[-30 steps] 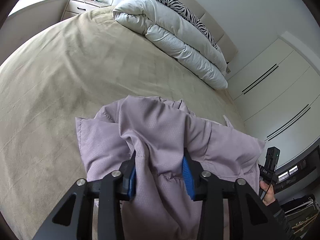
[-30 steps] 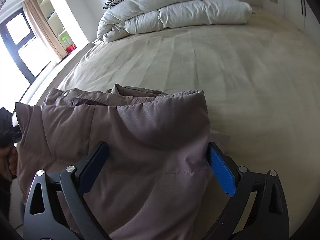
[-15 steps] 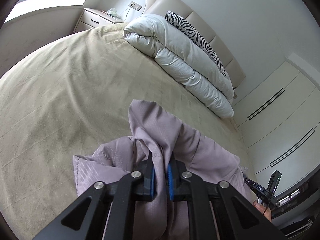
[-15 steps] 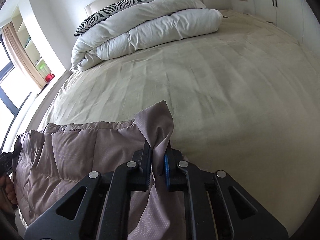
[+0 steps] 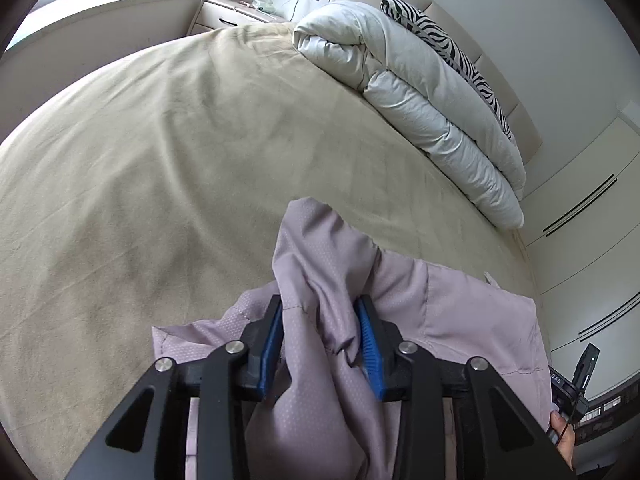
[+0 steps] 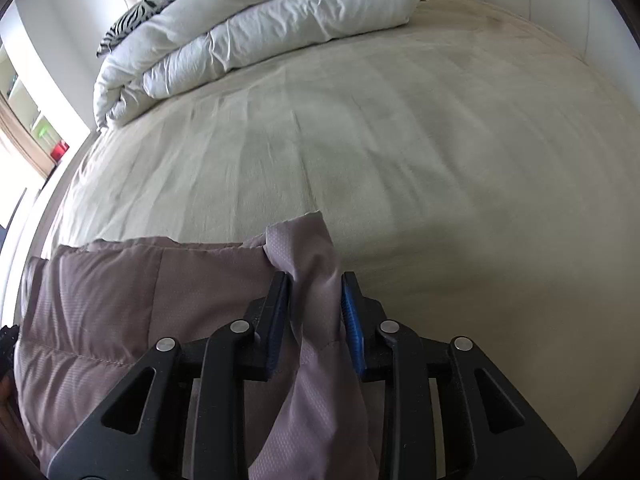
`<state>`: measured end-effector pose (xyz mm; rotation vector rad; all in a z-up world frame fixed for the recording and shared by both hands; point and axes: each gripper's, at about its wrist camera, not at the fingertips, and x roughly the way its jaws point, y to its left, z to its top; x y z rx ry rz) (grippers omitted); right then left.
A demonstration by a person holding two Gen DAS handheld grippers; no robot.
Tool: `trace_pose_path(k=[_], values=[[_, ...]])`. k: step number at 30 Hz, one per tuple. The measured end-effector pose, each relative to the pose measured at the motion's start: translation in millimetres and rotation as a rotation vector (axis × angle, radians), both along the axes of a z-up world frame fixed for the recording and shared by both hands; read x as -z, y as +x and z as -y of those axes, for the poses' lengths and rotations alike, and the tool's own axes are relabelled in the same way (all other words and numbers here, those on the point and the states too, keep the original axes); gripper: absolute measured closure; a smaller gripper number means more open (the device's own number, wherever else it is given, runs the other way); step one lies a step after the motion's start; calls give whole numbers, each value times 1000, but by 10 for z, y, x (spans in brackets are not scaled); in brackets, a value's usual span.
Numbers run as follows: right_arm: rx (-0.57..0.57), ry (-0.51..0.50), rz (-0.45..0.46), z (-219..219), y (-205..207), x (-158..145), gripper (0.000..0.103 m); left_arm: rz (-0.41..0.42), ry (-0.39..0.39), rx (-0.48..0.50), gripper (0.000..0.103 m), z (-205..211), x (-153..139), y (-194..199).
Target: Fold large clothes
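Observation:
A mauve padded jacket [image 5: 460, 312] lies at the near edge of the beige bed [image 5: 160, 168]. My left gripper [image 5: 320, 308] has a bunched fold of the jacket between its blue pads, jaws partly apart around the cloth. My right gripper [image 6: 314, 284] likewise has a fold of the jacket [image 6: 120, 300] between its pads, jaws a little apart. The jacket's quilted body spreads to the left in the right wrist view. The right gripper's tip shows at the far right in the left wrist view [image 5: 576, 380].
A folded white duvet [image 5: 420, 92] with a zebra pillow [image 5: 440, 36] lies at the head of the bed [image 6: 400, 140]. A nightstand [image 5: 236, 16] stands beyond the bed. White wardrobes [image 5: 592, 216] line the right side.
Both grippers were clamped tight on the jacket half a second ago; now their jaws have parted somewhat with the cloth still between them. Both views have shifted slightly forward over the bed.

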<state>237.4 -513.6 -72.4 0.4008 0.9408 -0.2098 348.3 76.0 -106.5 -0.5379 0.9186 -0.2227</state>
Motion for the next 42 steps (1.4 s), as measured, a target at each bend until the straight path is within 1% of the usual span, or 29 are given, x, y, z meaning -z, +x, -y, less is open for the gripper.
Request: trace_pose_path(k=[1, 2, 3, 4, 5, 7, 8, 9, 10, 11, 12, 13, 15, 17, 20, 22, 24, 26, 29, 37, 42], values=[[19, 4, 40, 31, -104, -102, 46, 25, 5, -16, 64, -41, -100, -77], [41, 1, 82, 48, -219, -222, 26, 50, 25, -34, 62, -73, -215, -163], [51, -3, 126, 38, -328, -352, 24, 84, 50, -49, 61, -84, -346, -262], [42, -5, 166, -8, -427, -477, 24, 127, 70, -47, 60, -61, -482, -362], [14, 1, 189, -91, -506, -591, 24, 170, 97, -24, 60, 20, -617, -459], [-79, 36, 224, -386, -594, -775, 24, 245, 167, 64, 60, 306, -844, -611], [-145, 33, 232, -610, -601, -825, 24, 268, 204, 122, 59, 500, -911, -663], [-213, 9, 220, -866, -595, -857, 25, 283, 241, 174, 58, 699, -947, -699], [-276, -10, 201, -1124, -570, -847, 30, 299, 278, 219, 58, 889, -953, -721], [-323, -7, 179, -1347, -540, -809, 37, 307, 322, 256, 58, 1066, -920, -726], [-356, 3, 151, -1535, -493, -743, 40, 299, 367, 284, 58, 1224, -851, -702], [-378, -9, 121, -1691, -423, -659, 43, 275, 402, 302, 58, 1343, -755, -653], [-374, -70, 74, -1919, -297, -468, 43, 205, 460, 316, 58, 1466, -504, -514], [-344, -60, 37, -1936, -136, -286, 43, 177, 468, 298, 54, 1424, -307, -389], [-331, -32, 1, -1899, 70, -91, 43, 122, 418, 278, 54, 1311, -119, -193], [-350, -71, -20, -1930, 187, 9, 43, 117, 435, 281, 54, 1340, -36, -117], [-361, -116, -29, -1986, 251, 111, 43, 106, 429, 284, 54, 1357, 58, -40], [-363, -106, -32, -1967, 355, 189, 43, 97, 405, 279, 54, 1335, 119, 24], [-369, -73, -33, -1906, 468, 288, 43, 97, 385, 274, 54, 1304, 177, 59], [-376, -83, -24, -1892, 548, 372, 43, 92, 381, 267, 53, 1299, 251, 103], [-372, -120, -7, -1964, 455, 351, 41, 85, 396, 272, 54, 1312, 186, 67]])
